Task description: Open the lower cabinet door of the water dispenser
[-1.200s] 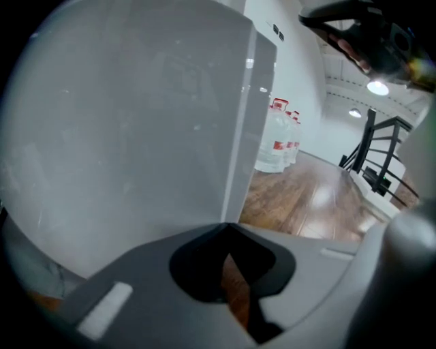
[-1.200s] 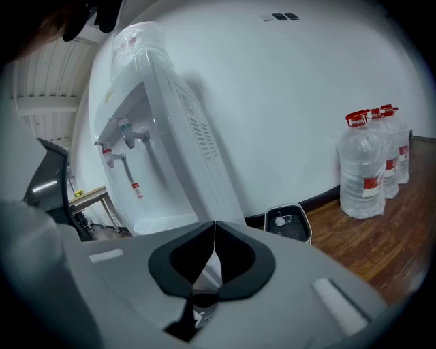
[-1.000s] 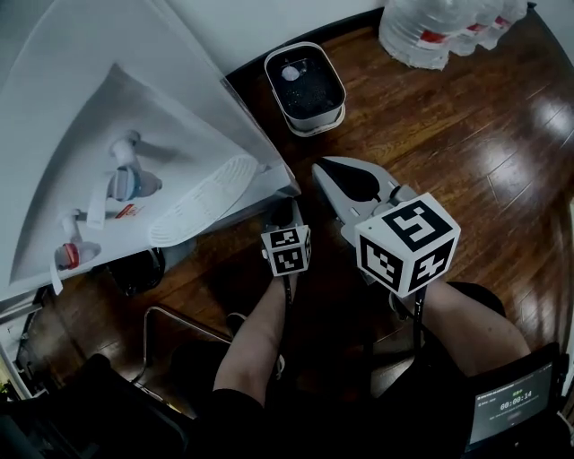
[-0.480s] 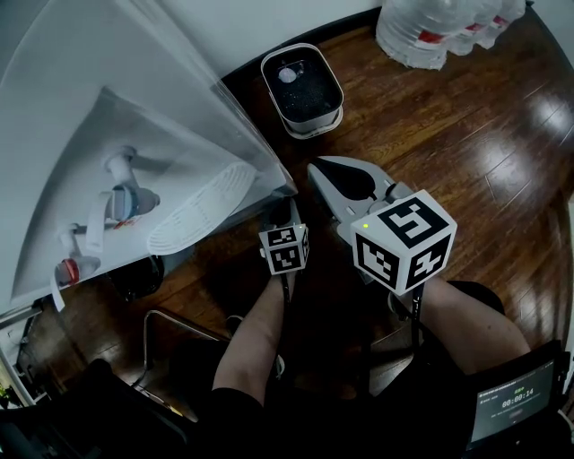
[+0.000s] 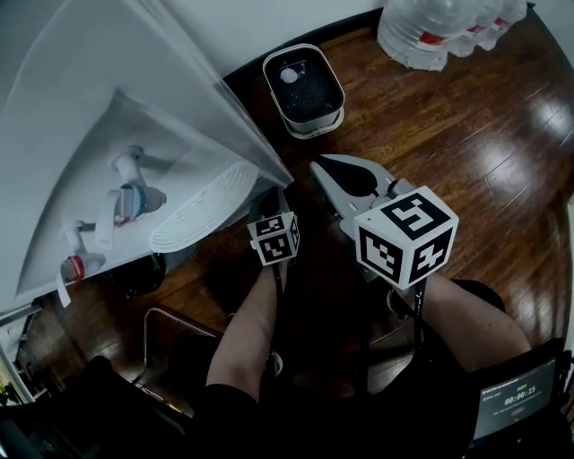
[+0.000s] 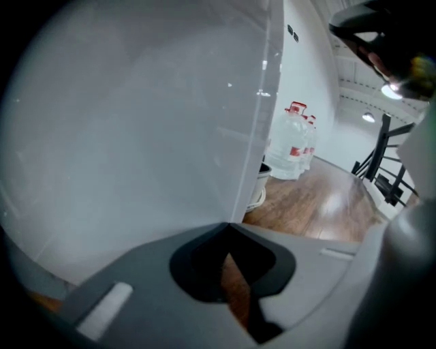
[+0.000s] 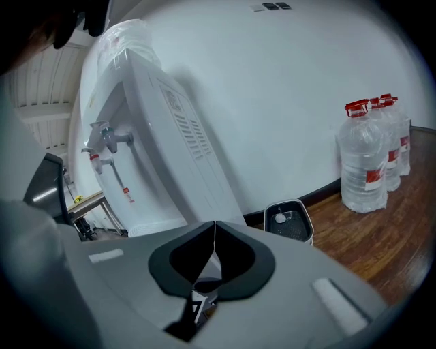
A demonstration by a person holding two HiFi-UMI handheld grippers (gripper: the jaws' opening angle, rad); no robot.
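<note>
Both claws are sitting pressed together, empty: the right gripper is hanging apart, the left gripper is nosing close to the smooth white lower cabinet door of the tall white plastic water dispenser. Door is looking light, stiff and slick, with its right edge probably offering the only purchase.

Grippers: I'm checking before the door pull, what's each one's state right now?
Left gripper: closed, holding nothing.
Right gripper: closed, holding nothing.

One water dispenser, two taps, one bin, three water bottles
</note>
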